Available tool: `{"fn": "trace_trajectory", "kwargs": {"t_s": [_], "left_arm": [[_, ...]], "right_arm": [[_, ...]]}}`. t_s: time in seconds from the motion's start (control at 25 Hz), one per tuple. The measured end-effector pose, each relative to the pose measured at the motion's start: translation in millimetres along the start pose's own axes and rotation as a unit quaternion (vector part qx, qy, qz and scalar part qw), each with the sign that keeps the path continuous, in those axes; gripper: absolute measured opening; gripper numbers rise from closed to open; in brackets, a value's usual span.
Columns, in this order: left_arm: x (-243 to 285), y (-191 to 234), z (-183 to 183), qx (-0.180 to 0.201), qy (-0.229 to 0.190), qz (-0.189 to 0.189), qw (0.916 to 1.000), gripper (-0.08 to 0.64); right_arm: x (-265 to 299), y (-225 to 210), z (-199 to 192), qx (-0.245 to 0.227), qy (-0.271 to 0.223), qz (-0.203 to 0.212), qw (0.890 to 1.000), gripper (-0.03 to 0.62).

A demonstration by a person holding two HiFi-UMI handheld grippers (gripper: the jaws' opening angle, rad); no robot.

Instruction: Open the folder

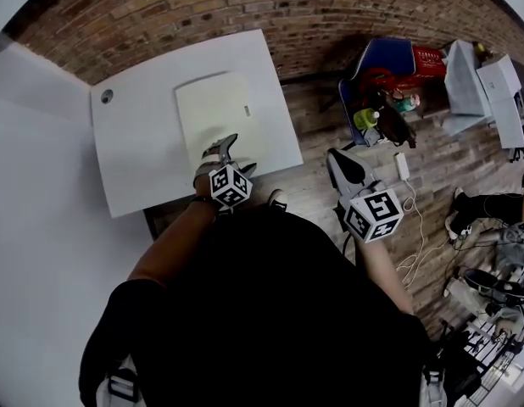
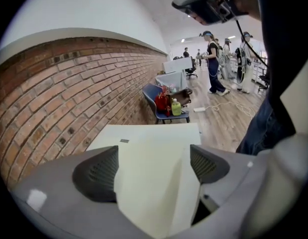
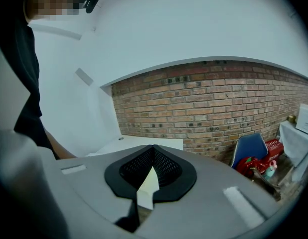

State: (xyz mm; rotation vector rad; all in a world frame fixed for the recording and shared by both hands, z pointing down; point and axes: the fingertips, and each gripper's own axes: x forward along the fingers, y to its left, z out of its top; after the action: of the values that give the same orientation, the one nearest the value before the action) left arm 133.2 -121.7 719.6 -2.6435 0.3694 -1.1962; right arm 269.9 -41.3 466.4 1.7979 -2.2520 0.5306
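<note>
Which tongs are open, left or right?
The left tongs: jaws wide apart, with the cream folder on the white table showing between them, unpinched. The right tongs have jaws together, out beside the table.

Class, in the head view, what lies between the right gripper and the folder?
Only bare floor and a strip of white table lie between the right gripper and the folder; the head view shows it.

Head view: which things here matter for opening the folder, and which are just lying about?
For the job: folder; table under it; left gripper, open over the folder's near edge; right gripper, shut, waiting off the table.
Lying about: blue chair; red bag and green bottle on it; white cable on the floor.
</note>
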Motion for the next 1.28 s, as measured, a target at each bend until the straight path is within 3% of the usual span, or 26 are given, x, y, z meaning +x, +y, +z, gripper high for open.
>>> {"fn": "trace_trajectory", "kwargs": {"t_s": [0.16,0.52,0.76,1.28], "left_arm": [[10.2,4.3,-1.3,0.023,-0.002,0.020,0.9995,0.442],[42.3,-21.8,-16.0,0.072,0.029,-0.011,0.9969,0.453],[61.0,-23.4,-19.3,0.123,0.037,0.014,0.9917,0.451],[68.5,-22.5,-14.7,0.140,0.026,0.030,0.9893,0.445]], "right_arm": [[-2.6,-4.4,-2.3,0.004,0.004,-0.003,1.000,0.003],[-4.5,-13.7,-6.4,0.010,0.015,-0.008,1.000,0.003],[-4.1,-12.7,-9.2,0.011,0.021,-0.002,1.000,0.002],[-10.0,-14.4,-10.4,0.010,0.025,0.006,1.000,0.003]]}}
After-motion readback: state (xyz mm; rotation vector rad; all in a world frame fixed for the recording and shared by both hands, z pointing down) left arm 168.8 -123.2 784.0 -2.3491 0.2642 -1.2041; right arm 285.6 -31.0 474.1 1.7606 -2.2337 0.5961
